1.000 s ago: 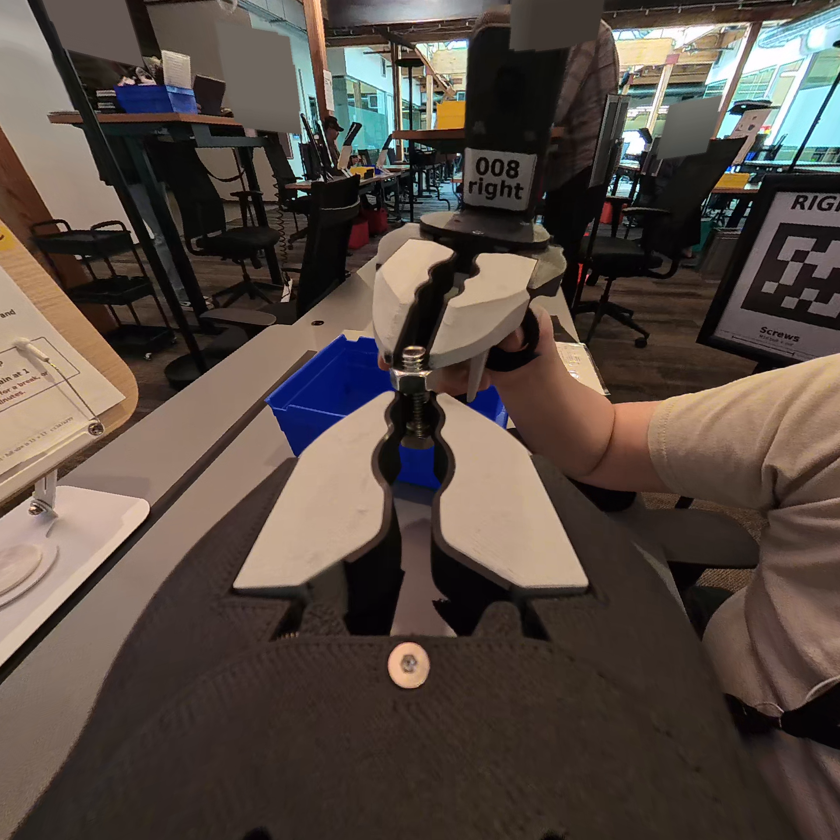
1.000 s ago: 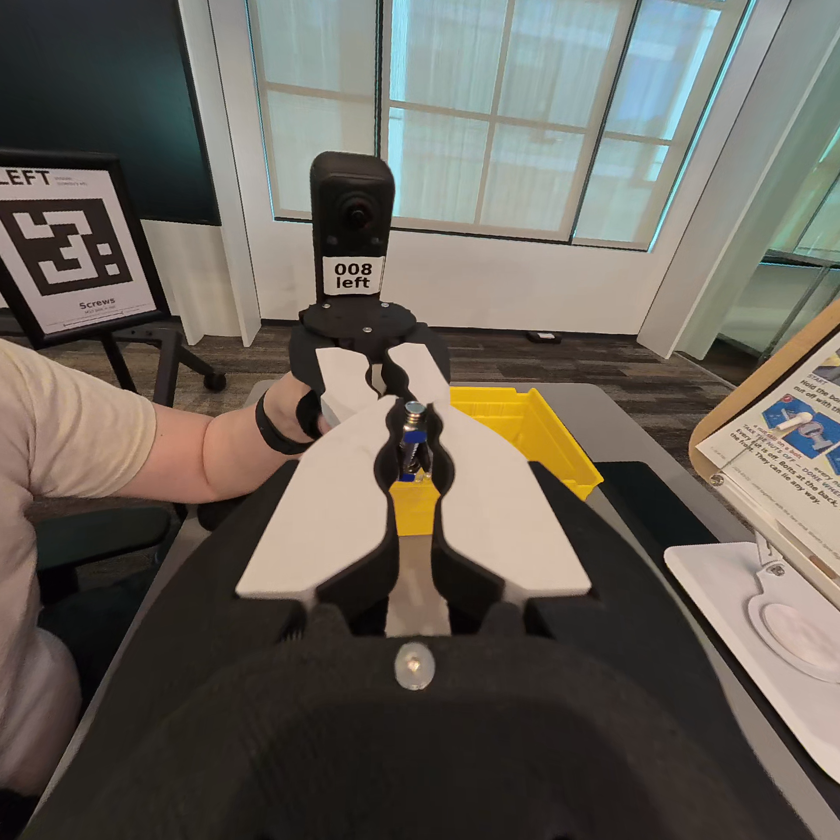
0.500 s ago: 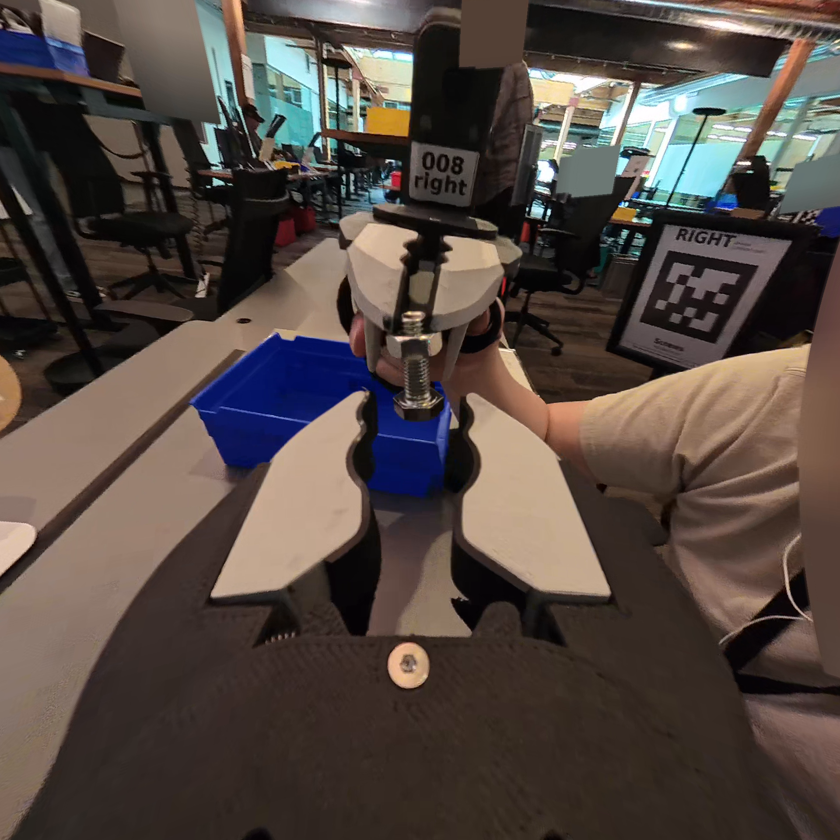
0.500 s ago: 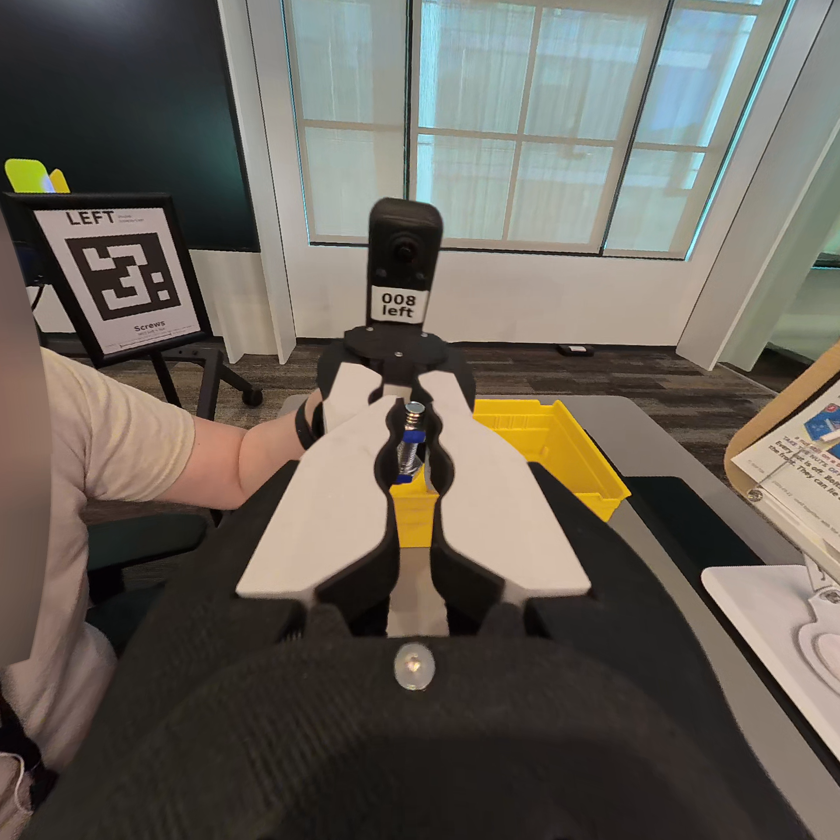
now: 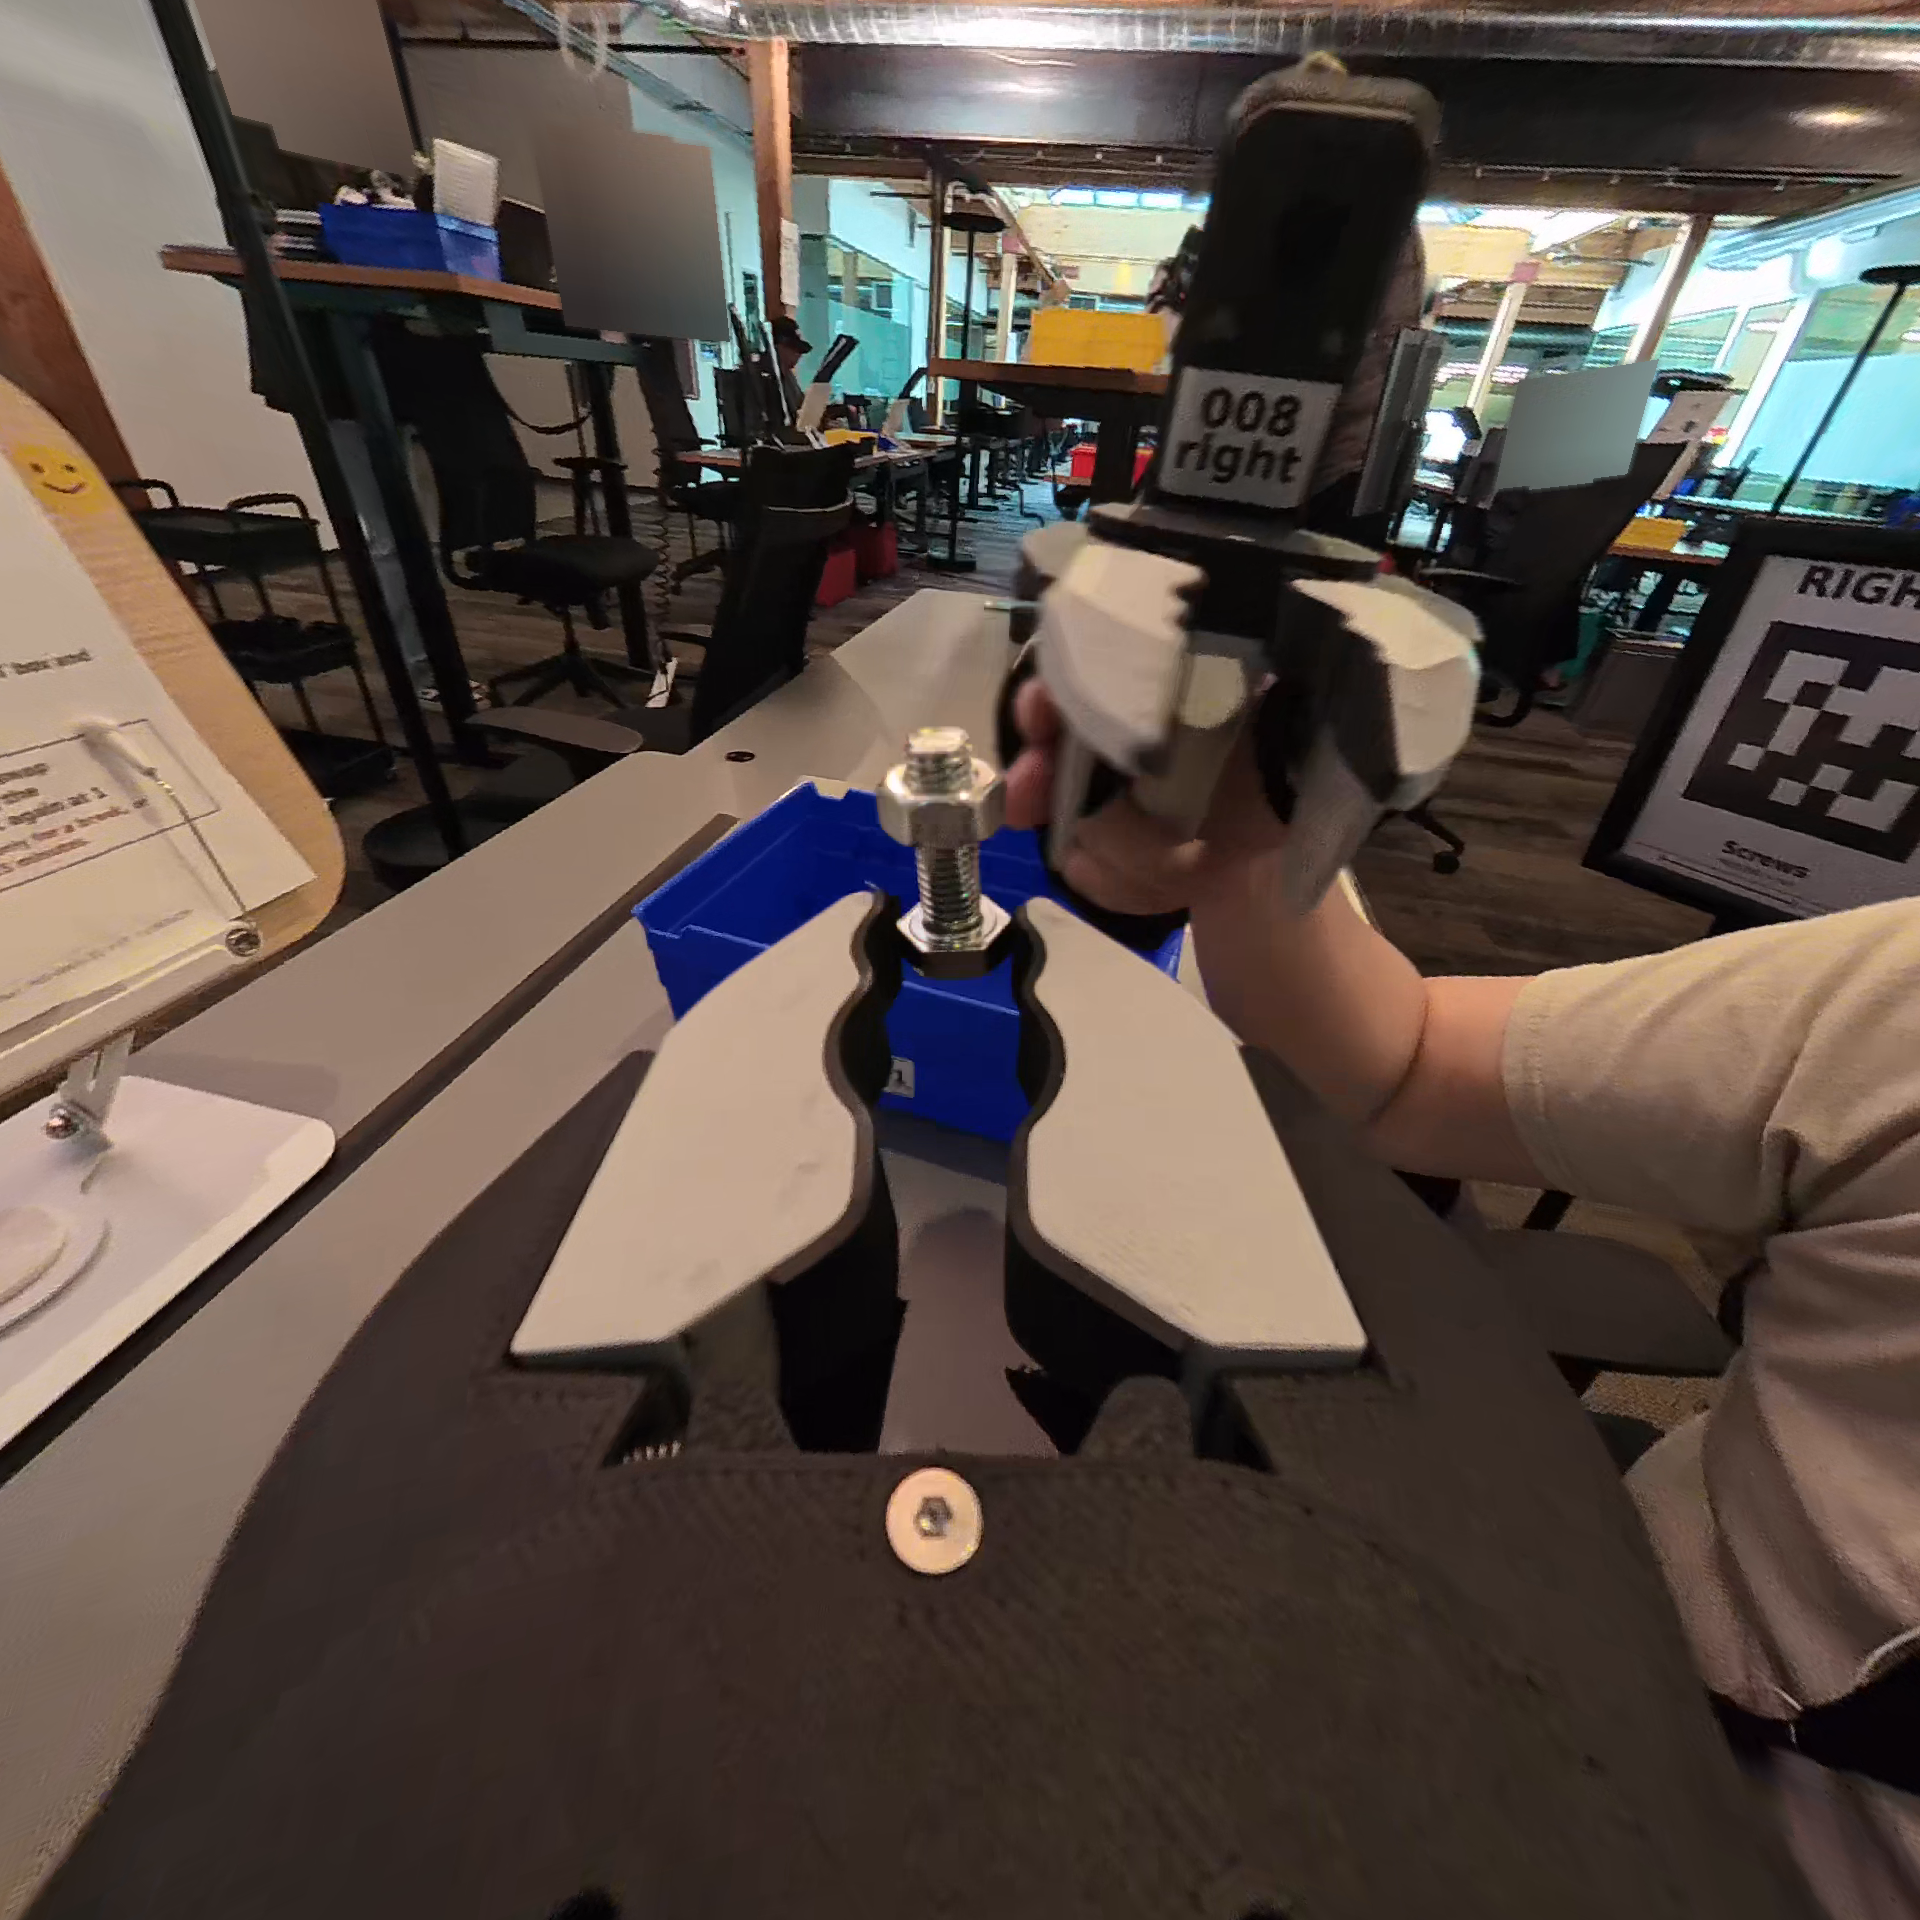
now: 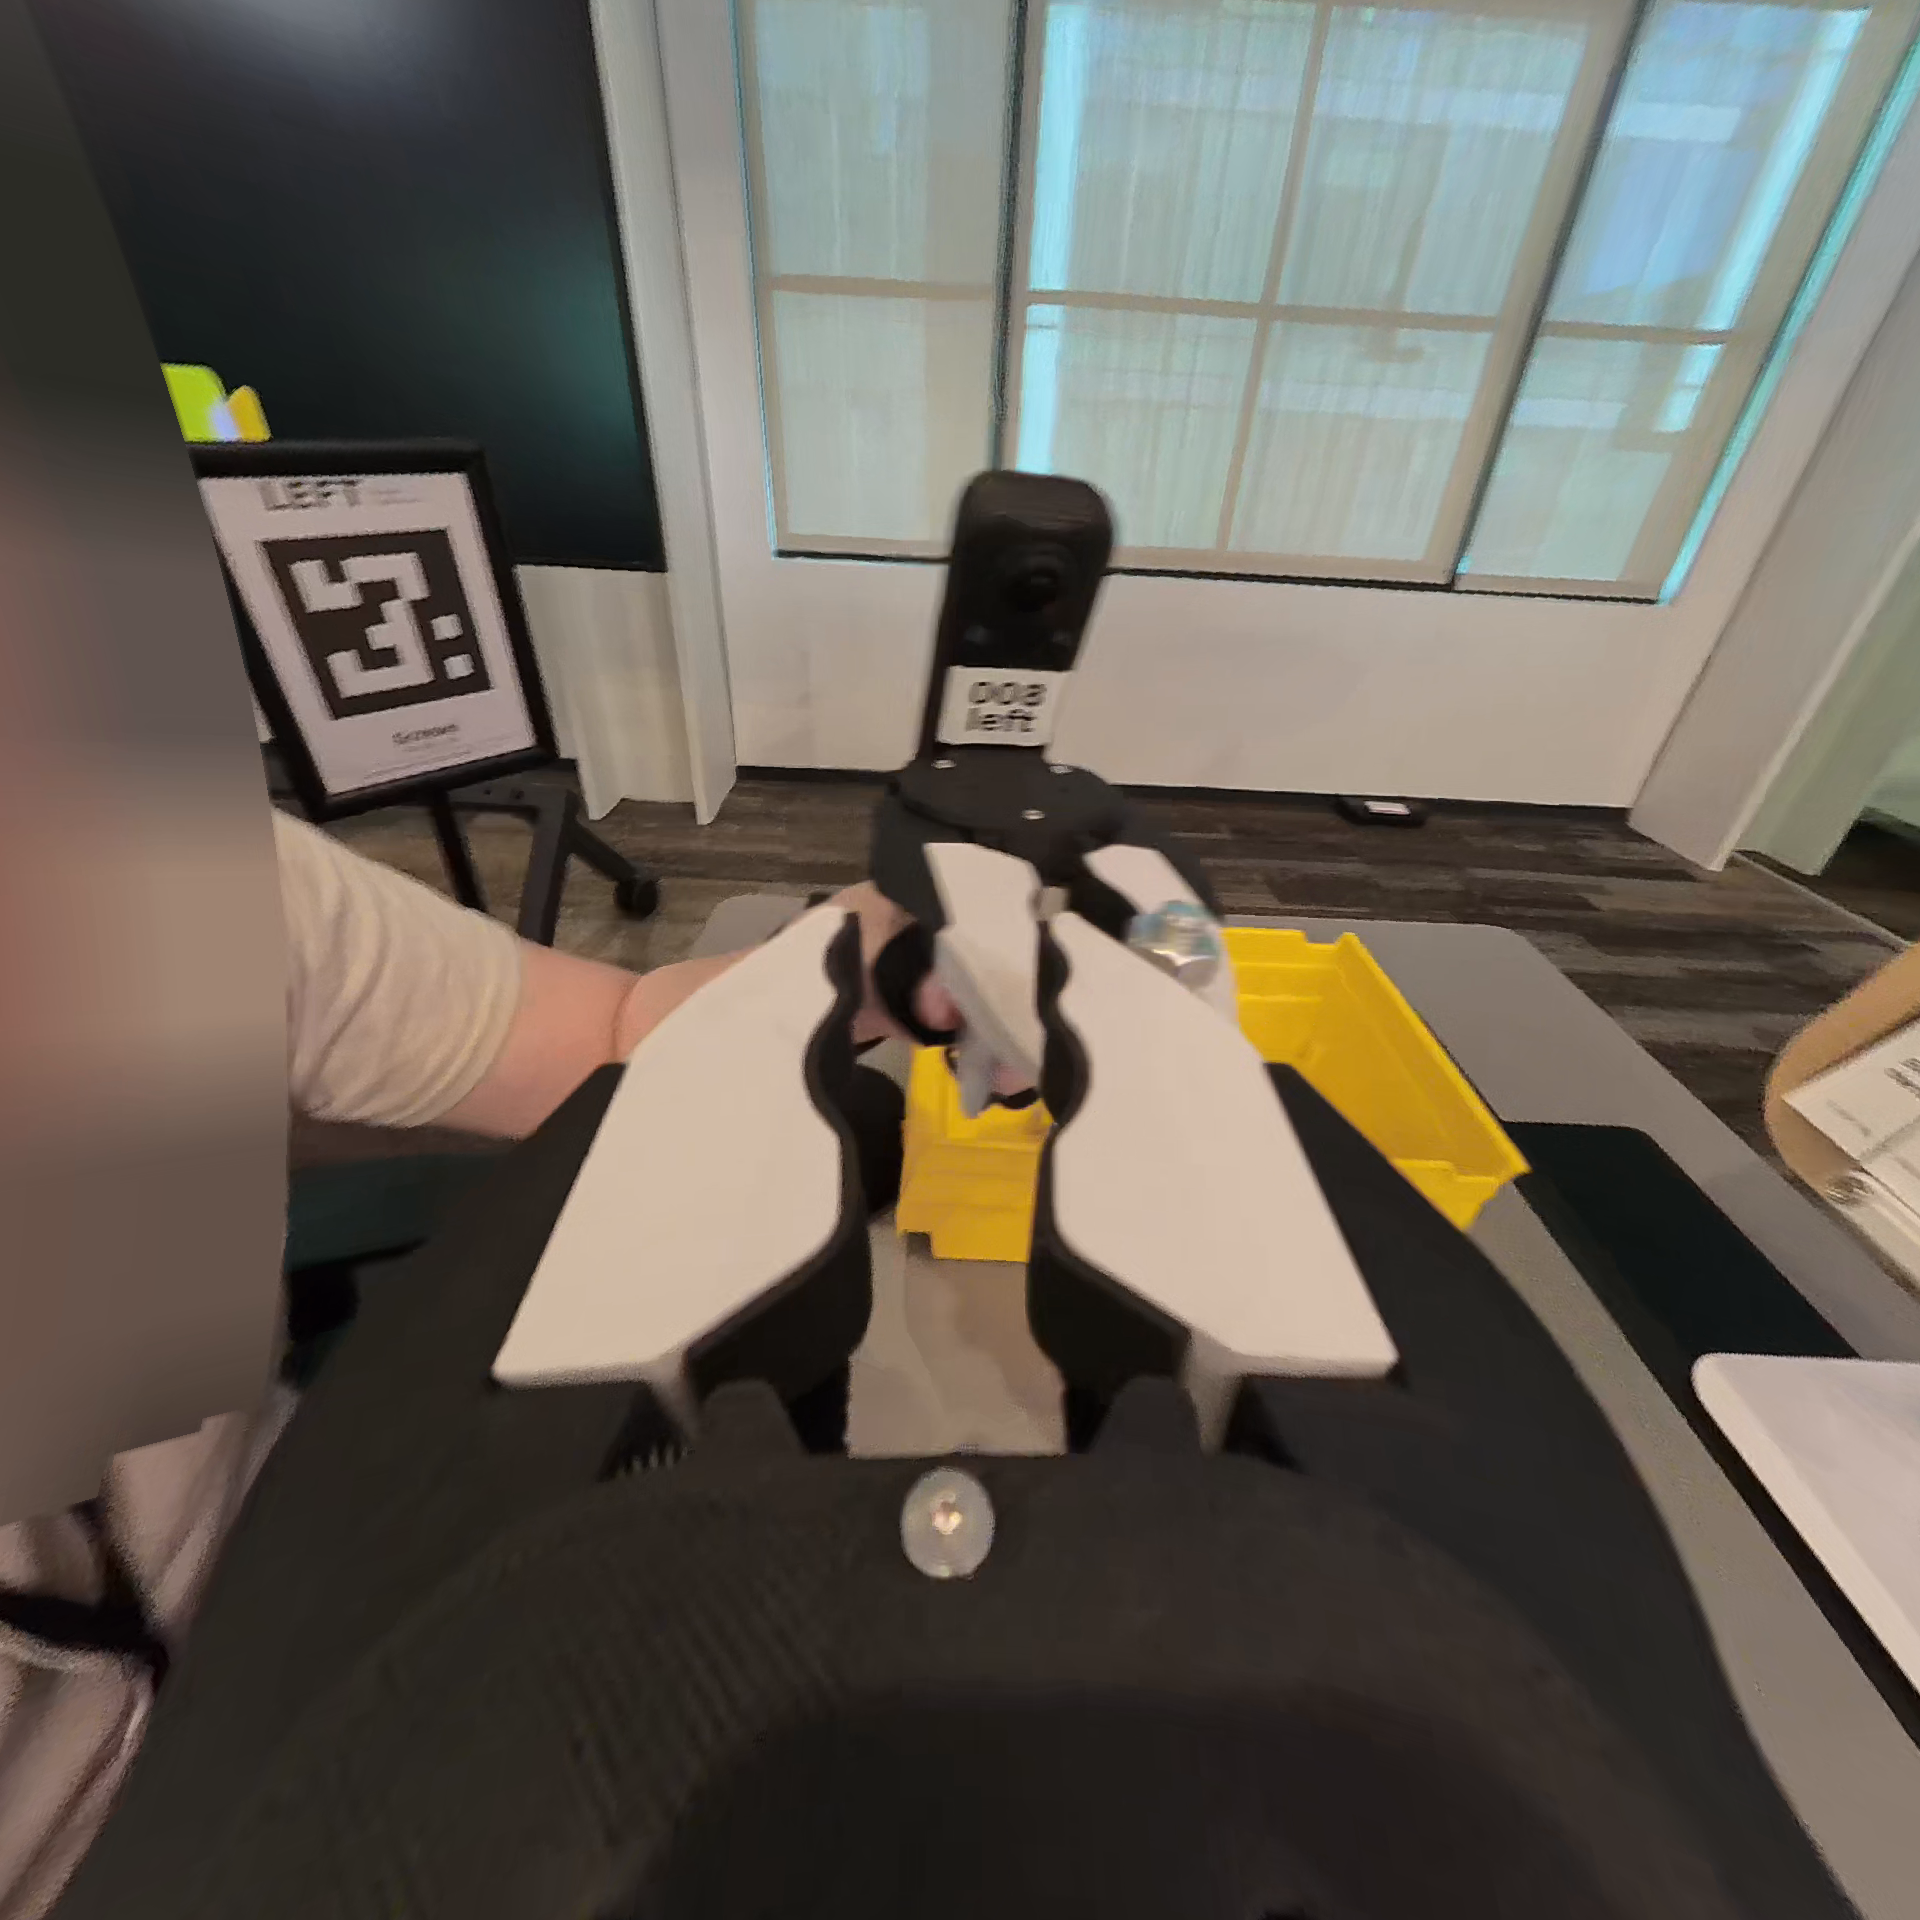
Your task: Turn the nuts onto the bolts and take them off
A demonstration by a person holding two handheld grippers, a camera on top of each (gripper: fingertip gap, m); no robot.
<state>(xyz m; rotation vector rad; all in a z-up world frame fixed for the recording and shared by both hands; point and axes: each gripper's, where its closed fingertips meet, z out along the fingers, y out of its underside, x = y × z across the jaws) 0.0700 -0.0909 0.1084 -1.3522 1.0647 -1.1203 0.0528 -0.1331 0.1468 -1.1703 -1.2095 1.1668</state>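
Bolt (image 5: 943,871) upright, head clamped in left gripper (image 5: 948,940); one nut (image 5: 940,808) near its tip.
Right gripper (image 6: 948,987) parted, empty; one blue bin (image 5: 769,914), one yellow bin (image 6: 1351,1060).

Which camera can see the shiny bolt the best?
The left wrist view: the bolt stands sharp and upright, its head between the left gripper's fingertips, nut near the top. The right wrist view shows only a blurry silver bit.

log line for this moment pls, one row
left claw: shut on bolt, upright | nut: near bolt tip | right claw: open, empty, apart | blue bin: behind
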